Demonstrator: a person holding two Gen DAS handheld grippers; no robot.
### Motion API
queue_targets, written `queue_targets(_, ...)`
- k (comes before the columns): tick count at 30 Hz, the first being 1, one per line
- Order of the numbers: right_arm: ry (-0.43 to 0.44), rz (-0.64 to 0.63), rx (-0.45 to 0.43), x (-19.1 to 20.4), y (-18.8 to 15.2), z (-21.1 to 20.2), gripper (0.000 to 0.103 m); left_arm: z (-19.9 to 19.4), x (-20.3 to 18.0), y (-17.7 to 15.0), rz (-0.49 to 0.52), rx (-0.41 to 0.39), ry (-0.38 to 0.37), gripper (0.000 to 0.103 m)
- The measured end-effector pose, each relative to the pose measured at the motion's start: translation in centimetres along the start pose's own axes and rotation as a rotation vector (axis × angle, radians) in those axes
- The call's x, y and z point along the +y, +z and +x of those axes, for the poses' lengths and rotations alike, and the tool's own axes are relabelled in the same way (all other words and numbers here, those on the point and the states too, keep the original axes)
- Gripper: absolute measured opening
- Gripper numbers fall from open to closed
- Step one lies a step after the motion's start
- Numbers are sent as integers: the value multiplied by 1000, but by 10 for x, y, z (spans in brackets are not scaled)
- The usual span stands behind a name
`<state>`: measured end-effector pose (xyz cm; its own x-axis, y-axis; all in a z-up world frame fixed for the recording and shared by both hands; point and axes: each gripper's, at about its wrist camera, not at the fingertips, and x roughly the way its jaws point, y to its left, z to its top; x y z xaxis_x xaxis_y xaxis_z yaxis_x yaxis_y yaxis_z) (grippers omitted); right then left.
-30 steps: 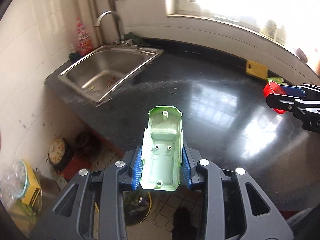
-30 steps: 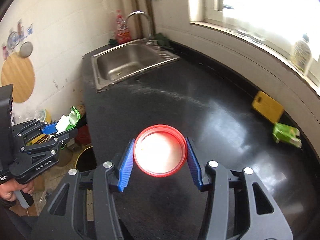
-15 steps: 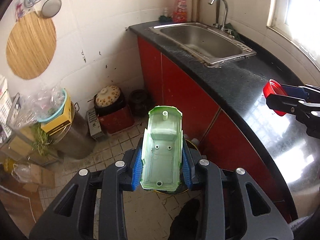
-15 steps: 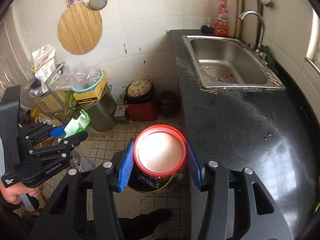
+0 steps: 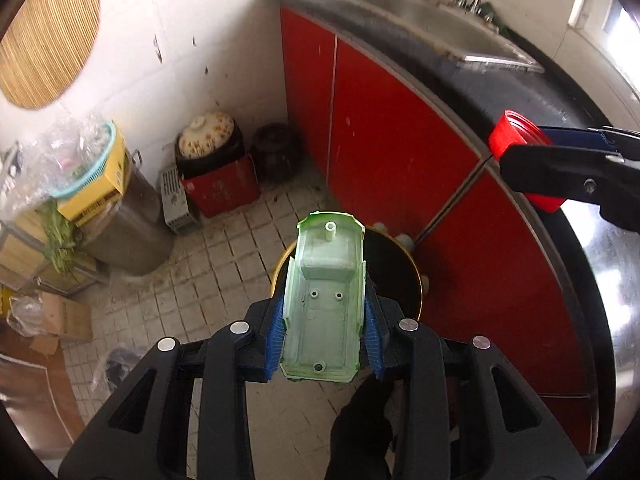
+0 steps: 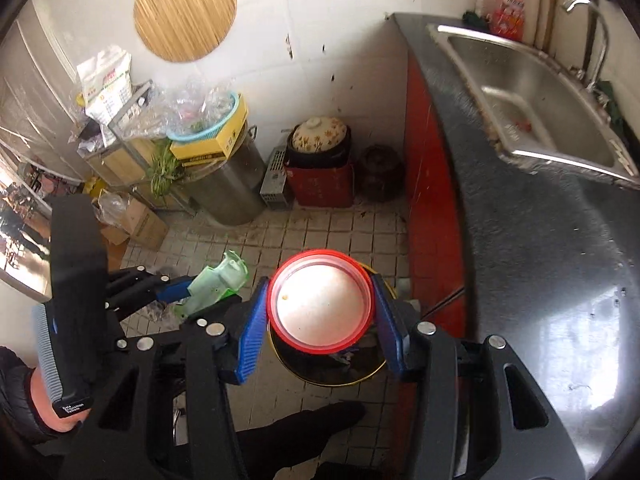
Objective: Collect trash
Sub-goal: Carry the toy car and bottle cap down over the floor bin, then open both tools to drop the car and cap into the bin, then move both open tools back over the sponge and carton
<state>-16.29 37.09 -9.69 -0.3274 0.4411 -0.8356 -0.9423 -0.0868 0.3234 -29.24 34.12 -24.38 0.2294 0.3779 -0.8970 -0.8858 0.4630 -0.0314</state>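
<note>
Left wrist: left gripper (image 5: 324, 340) clamps green plastic shell (image 5: 326, 300), pointing steeply down over the near rim of the black bin (image 5: 400, 276). Risk: letting go off-centre drops it on tiles.

Right wrist: right gripper (image 6: 320, 320) grips red lid (image 6: 320, 306) above bin (image 6: 332, 372), probably centred; tilted down, beside cabinet.

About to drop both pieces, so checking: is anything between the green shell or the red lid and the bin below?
Nothing visible. The green shell and red lid hang directly above the bin's open mouth, with only air between.
</note>
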Motion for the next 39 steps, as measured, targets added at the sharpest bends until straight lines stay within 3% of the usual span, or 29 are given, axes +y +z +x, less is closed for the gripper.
queue_targets(10,14,-4,67,1,3,37,49,17,11,-9,-7,29,-20,33)
queue_targets(11,18,-4,69,2,4,39,49,18,12,-9,-9,26,-29,38)
queue_targets(12,22,-4,72,2,5,40,56,19,13,-8,-14,26,-38,57)
queue_targets(13,24,-5,73,1,6,40,69,18,14,-8,-19,22,-36,70)
queue_targets(14,22,-4,62,0,8,38,74,17,14,-8,-27,10,-34,80)
queue_targets(20,36,-3,23,-1,15,23,76,7,11,-4,-45,-16,-43,81)
queue_targets(31,1,51,-69,-22,6,-30,77,-19,-19,15,34,-77,-56,81)
queue_targets(36,-110,152,-171,-59,-16,-91,78,-41,-62,30,160,-134,-84,86)
queue_targets(39,-230,260,-248,-94,-48,-142,80,-52,-104,43,270,-163,-142,87)
